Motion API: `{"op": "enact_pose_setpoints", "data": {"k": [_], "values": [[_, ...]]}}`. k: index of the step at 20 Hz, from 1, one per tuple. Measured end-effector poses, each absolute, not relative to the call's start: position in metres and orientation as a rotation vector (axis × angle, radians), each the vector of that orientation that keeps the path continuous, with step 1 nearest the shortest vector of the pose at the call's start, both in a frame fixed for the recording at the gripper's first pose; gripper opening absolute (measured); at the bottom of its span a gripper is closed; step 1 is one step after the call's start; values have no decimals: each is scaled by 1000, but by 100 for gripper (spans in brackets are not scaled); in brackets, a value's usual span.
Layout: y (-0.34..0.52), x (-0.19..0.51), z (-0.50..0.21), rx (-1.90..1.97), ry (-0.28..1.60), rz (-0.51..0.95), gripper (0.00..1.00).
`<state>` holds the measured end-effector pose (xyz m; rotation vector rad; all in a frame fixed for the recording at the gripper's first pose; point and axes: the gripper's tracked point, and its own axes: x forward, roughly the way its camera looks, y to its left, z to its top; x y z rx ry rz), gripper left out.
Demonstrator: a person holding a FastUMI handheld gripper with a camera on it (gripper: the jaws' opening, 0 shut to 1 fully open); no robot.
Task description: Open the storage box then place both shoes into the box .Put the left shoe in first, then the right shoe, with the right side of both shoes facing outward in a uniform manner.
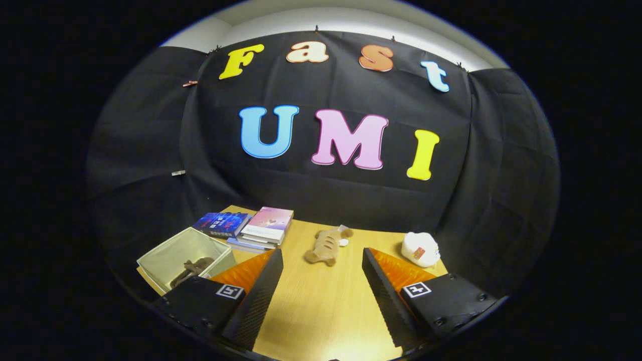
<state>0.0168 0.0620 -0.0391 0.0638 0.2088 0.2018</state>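
Gripper view shows my gripper (pixel 321 296) with its fingers spread apart, holding nothing, poised over the wooden table (pixel 311 316). Left of the fingers sits the fabric storage box (pixel 165 258), already open, with a brown shoe (pixel 192 269) lying inside it. Beyond the box lie stacked books (pixel 261 228). Ahead of the fingers rests a tan plush toy (pixel 326 244); a white pouch (pixel 420 249) sits to its right.

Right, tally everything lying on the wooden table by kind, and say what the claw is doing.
Stacked books: about 4
Open pale fabric storage box: 1
Dark brown object inside the box: 1
Tan plush toy: 1
White rounded soft item: 1
Total: about 8
The claw hangs open above the table, gripping nothing.
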Motion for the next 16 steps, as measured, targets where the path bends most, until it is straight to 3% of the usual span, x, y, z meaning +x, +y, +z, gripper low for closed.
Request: {"op": "enact_pose_setpoints", "data": {"k": [16], "values": [[57,-14,-28,34,159,180,98]]}}
